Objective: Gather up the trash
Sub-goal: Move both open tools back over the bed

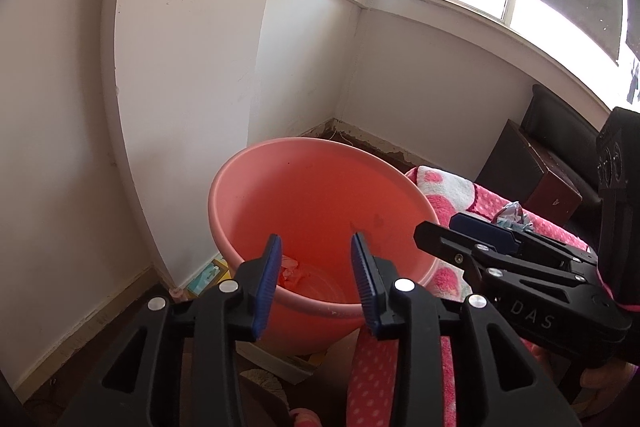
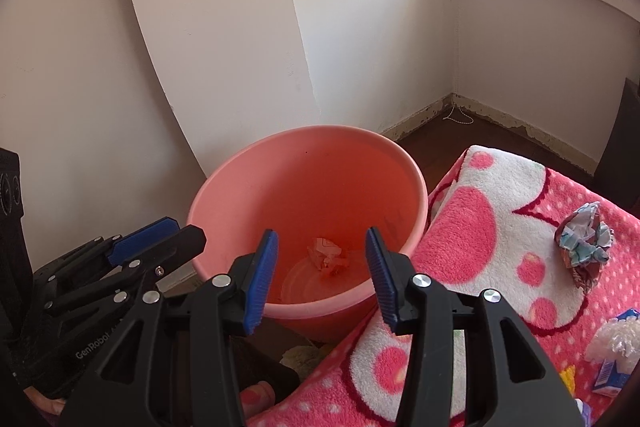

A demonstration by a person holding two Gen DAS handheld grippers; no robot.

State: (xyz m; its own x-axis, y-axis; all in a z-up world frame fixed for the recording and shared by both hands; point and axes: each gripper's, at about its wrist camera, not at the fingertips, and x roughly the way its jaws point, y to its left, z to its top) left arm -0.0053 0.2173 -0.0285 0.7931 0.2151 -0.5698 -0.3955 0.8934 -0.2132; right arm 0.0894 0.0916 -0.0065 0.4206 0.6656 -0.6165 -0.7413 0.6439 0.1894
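A pink bucket (image 1: pixel 224 187) (image 2: pixel 208 195) stands on the floor by the wall, with a crumpled paper (image 1: pixel 290 269) (image 2: pixel 328 253) lying at its bottom. My left gripper (image 1: pixel 316 243) (image 2: pixel 190 229) hovers over the bucket's near rim, open, with nothing between its blue pads. Beside it, my right gripper (image 2: pixel 321 239) (image 1: pixel 438 223) is also over the near rim, open and empty. A crumpled printed wrapper (image 2: pixel 584 247) (image 1: pixel 512 215) lies on the pink spotted blanket (image 2: pixel 460 227) (image 1: pixel 440 183) to the right of the bucket.
A white board (image 2: pixel 208 27) leans on the wall behind the bucket. A blue-and-white carton with clear plastic wrap (image 2: pixel 616 343) lies at the blanket's right edge. A dark brown box (image 1: pixel 532 167) stands beyond the blanket. A colourful box (image 1: pixel 208 273) sits by the baseboard.
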